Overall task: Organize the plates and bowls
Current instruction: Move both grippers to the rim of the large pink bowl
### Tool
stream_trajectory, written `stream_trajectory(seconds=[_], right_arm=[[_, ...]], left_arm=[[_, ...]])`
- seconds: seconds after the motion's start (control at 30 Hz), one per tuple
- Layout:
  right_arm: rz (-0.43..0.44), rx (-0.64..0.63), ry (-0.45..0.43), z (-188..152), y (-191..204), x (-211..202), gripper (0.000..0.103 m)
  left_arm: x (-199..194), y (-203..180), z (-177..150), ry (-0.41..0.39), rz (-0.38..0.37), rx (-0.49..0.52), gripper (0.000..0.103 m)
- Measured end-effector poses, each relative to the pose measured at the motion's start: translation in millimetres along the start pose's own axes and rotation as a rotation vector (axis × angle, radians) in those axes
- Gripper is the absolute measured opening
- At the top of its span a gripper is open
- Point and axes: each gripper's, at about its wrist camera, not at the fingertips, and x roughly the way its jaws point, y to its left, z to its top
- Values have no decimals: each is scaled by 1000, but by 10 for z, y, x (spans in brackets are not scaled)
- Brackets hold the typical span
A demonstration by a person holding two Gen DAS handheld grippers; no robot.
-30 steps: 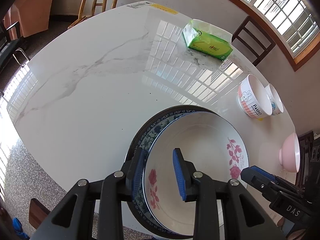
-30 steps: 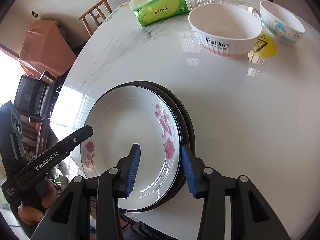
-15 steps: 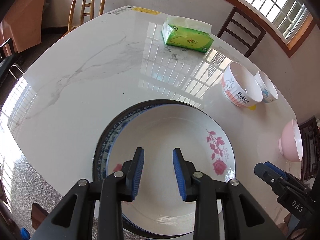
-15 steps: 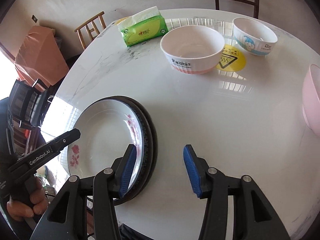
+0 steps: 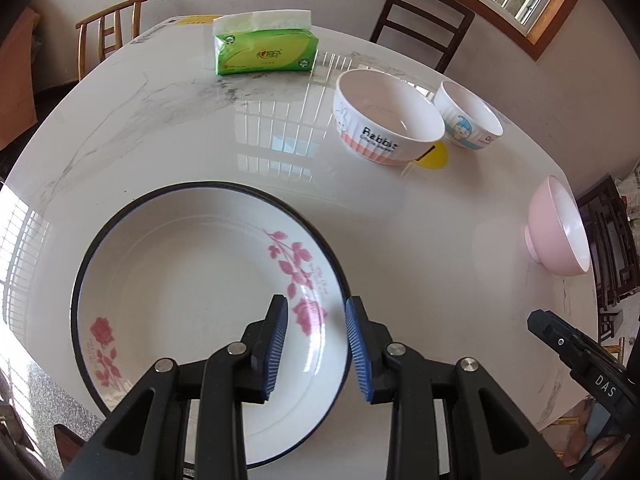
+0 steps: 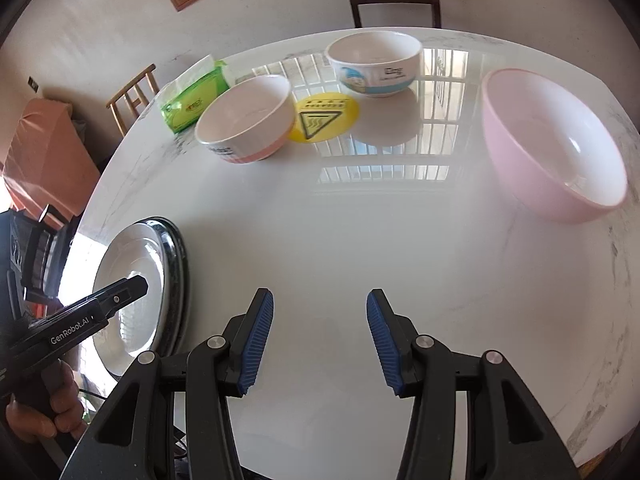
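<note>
A white plate with pink roses (image 5: 192, 288) lies stacked on a dark-rimmed plate at the table's near left; the stack also shows in the right wrist view (image 6: 136, 292). My left gripper (image 5: 316, 344) is open and empty, hovering over the plate's right rim. My right gripper (image 6: 318, 340) is open and empty above bare table. A "Rabbit" bowl (image 5: 384, 118) (image 6: 244, 118), a small cartoon bowl (image 5: 468, 120) (image 6: 374, 66) and a pink bowl (image 5: 560, 228) (image 6: 552, 148) stand apart on the table.
A green tissue pack (image 5: 264, 50) (image 6: 192, 98) sits at the far side. A yellow warning sticker (image 6: 324, 118) lies between the two printed bowls. Chairs (image 5: 424, 26) stand round the marble table (image 6: 360, 232). The other handheld gripper (image 6: 76, 324) is at the left edge.
Both grippers have pulled back from the plate stack and turned right toward the bowls. The right gripper has opened wider and now faces bare table.
</note>
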Motion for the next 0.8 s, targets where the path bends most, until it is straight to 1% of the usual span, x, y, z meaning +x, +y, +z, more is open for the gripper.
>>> stream_trajectory(seconds=[0.13,0.2,0.27,0.4,0.6,0.73,0.8], right_arm=[[-43,82,-40,-57,-434,-226,46],[-60,133,-64,-80,-661,-346,46],[-71,180,-90,-92,-873,-463,46],[-86,257,-142,-116,-1219,-658,47],[-98,316,-183,-88,-1531,-800,47],[-119,330,-201,-19,-1670,-860,47],[-117,329,-208,21,-1727,-887,47]], left_arm=[[72,-220,25,11,-24,32,31],[98,-338,51,21,-54,44,31],[108,-432,65,26,-80,40,31],[135,-632,111,26,-100,24,33],[109,-1010,163,15,-112,66,34],[111,-1238,195,30,-136,87,34],[108,-1350,227,36,-145,97,34]])
